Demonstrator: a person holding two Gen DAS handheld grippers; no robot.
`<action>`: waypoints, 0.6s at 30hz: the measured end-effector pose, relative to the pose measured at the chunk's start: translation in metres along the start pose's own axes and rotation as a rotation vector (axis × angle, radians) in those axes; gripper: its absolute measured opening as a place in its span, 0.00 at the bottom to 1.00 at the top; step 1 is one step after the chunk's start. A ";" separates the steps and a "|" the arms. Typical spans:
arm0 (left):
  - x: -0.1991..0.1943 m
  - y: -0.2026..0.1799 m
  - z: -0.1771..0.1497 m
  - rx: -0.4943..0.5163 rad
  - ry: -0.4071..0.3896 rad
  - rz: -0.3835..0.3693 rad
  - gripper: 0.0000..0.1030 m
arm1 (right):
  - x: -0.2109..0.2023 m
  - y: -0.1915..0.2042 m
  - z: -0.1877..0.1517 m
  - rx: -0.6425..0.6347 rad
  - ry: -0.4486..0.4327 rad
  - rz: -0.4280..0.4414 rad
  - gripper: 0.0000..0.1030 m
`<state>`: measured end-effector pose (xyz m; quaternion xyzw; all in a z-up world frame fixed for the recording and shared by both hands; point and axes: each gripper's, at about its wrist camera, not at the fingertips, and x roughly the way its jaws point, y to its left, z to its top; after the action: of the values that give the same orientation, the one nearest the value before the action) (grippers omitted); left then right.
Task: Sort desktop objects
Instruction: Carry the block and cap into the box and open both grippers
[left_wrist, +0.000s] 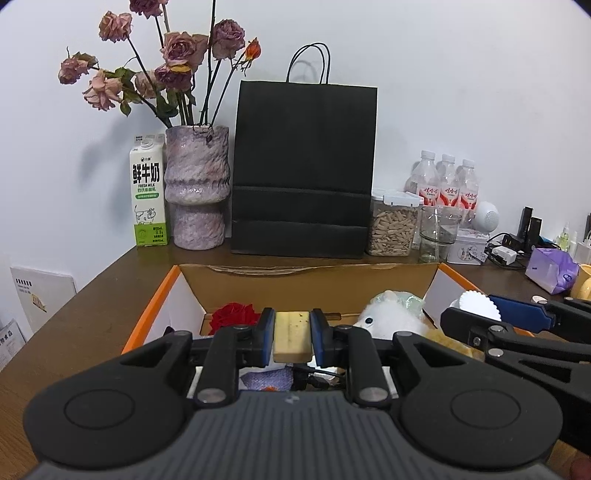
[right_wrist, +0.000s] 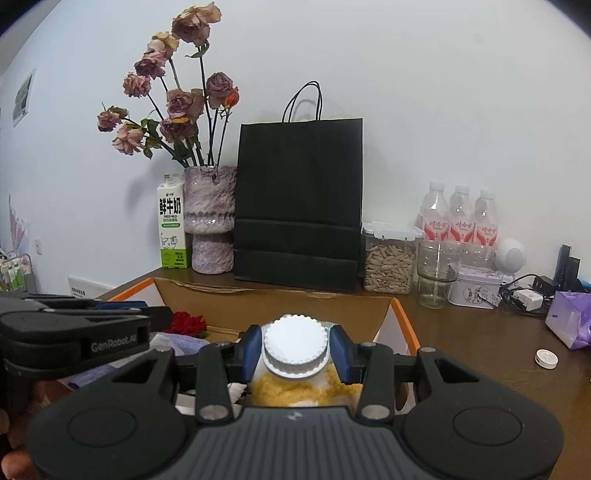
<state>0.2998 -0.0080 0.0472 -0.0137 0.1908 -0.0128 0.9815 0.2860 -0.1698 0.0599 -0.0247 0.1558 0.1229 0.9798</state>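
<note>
With fingers (left_wrist: 266, 328) clamped: block (left_wrist: 291, 336), cap (right_wrist: 295, 345).

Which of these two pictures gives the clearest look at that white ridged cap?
The right wrist view: the white ridged cap sits centred between the right gripper pads, its top facing the camera. The left wrist view shows only its edge at the right, behind the other gripper's fingers.

Black gripper (left_wrist: 293, 334), blue pads, silver screws, "GenRobot.AI" marking
</note>
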 end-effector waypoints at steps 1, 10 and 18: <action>0.000 0.000 -0.001 0.001 0.001 0.001 0.21 | 0.000 0.000 0.000 0.001 0.000 -0.003 0.38; 0.006 0.004 -0.004 -0.021 0.014 0.046 0.23 | 0.008 -0.009 -0.003 0.040 0.030 -0.036 0.40; -0.021 0.006 -0.007 -0.055 -0.153 0.143 1.00 | -0.005 -0.011 0.000 0.036 -0.012 -0.073 1.00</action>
<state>0.2779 -0.0011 0.0486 -0.0278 0.1158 0.0638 0.9908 0.2838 -0.1821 0.0619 -0.0120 0.1509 0.0845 0.9849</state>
